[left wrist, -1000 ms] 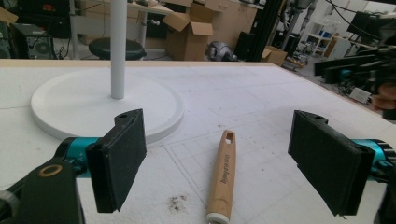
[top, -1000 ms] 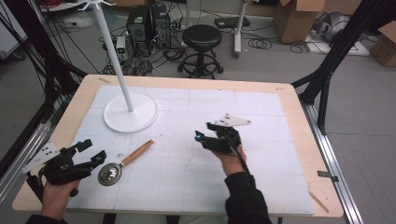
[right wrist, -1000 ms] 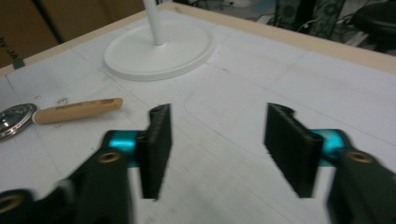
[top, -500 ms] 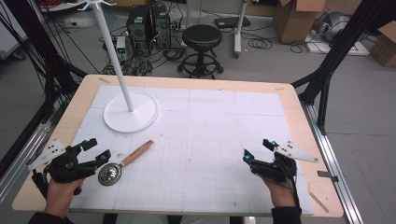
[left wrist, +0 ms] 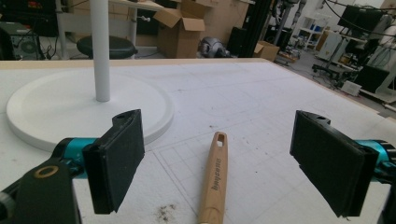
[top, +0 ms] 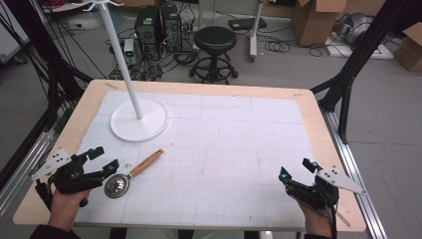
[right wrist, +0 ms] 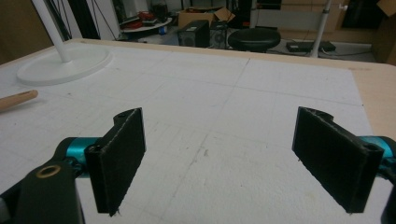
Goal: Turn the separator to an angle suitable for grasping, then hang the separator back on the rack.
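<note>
The table (top: 318, 129) carries a white gridded mat (top: 224, 149). At its far left stands a white stand (top: 140, 120): a round flat base with a thin pole rising from it.

Near the left front edge lies the scoop (top: 130, 174), a metal bowl on a wooden handle. The bowl points toward the person and the handle slants away toward the stand's base, stopping short of it. In the left gripper view the handle (left wrist: 214, 179) runs up the middle between the jaws, with a hanging slot at its far tip.

The left gripper (top: 98, 162) sits low, just beside the scoop's bowl, jaws wide apart and holding nothing. The right gripper (top: 295, 169) is well apart from it, at the right front corner over bare mat, jaws also wide apart and empty.

The scoop looks light and stiff. The metal bowl is likely smooth, rounded and slippery, a poor place to grip. The wooden handle is the better hold: straight, flat-sided, with a matt grain the pads should bite on. Taking it near the middle, across its width, should keep it from tipping toward the heavier bowl end.
</note>
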Action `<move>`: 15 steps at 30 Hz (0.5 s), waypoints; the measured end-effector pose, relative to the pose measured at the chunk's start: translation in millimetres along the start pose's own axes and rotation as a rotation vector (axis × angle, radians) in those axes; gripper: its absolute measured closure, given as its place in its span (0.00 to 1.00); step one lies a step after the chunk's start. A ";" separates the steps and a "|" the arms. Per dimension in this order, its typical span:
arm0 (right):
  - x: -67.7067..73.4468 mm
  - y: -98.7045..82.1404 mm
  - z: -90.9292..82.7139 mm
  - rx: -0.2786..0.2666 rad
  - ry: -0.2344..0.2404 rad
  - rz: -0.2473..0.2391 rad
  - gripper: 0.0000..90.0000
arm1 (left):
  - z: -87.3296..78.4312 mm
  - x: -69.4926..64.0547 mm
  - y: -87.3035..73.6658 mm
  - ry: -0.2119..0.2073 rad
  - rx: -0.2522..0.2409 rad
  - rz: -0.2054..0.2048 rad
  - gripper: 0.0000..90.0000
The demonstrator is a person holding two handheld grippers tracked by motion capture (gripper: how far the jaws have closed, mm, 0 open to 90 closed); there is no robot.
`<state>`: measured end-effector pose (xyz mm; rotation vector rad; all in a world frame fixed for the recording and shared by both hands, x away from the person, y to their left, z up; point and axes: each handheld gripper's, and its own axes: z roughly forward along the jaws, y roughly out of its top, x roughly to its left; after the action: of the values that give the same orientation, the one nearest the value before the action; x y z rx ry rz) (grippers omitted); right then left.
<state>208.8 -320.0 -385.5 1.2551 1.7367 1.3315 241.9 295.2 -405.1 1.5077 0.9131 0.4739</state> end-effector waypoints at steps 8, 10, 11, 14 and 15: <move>-0.7 0.1 -1.0 -0.005 0.000 0.000 0.18 | 4.5 -3.3 -0.2 -0.004 0.028 0.020 0.20; -0.6 0.2 -0.6 -0.004 0.003 0.002 0.18 | 6.0 -3.1 0.3 -0.009 0.033 0.028 0.20; -0.7 0.1 -0.2 -0.003 0.003 0.004 0.18 | 6.6 -3.3 0.3 -0.009 0.035 0.030 0.20; -0.4 -0.2 -0.2 0.002 0.003 0.003 0.18 | 7.6 -3.2 0.4 -0.012 0.038 0.031 0.20; -0.3 -0.2 -0.3 0.001 0.004 0.002 0.18 | 7.9 -3.3 0.5 -0.012 0.039 0.030 0.20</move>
<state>208.6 -320.4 -385.6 1.2563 1.7397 1.3350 246.0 287.7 -405.2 1.5596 0.8958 0.4710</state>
